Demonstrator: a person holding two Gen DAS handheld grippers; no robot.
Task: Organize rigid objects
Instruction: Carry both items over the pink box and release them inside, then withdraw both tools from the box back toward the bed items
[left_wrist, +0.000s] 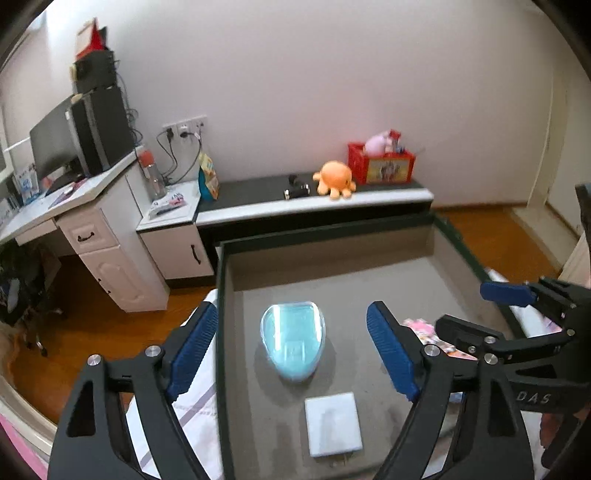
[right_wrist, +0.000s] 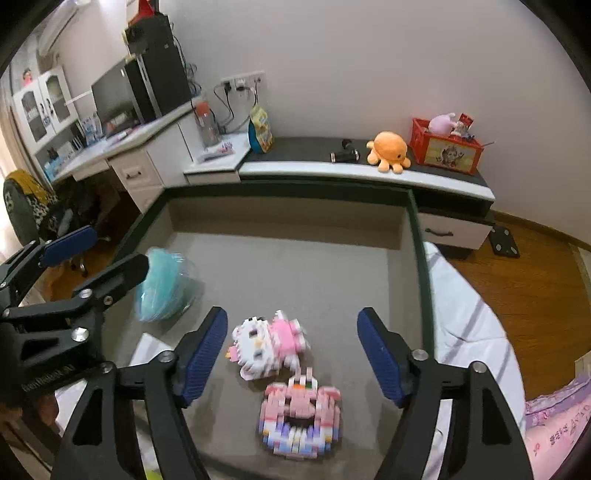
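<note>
Inside tray (right_wrist: 419, 236): two brick figures (right_wrist: 269, 343), one teal case (left_wrist: 293, 341), one white box (left_wrist: 333, 424), both grippers' fingers (left_wrist: 199, 343) apart, empty.

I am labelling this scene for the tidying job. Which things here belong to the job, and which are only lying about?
Belong to the job:
- grey tray
- blue clear-lidded case
- white flat box
- white-and-pink brick cat
- pink brick figure

Only lying about:
- orange plush octopus
- red crate
- water bottle
- snack bag

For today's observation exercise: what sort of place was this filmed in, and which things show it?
Most likely a bedroom or study at home: a desk with a monitor, an orange plush octopus on a low cabinet, and bedding under the grey tray.
</note>
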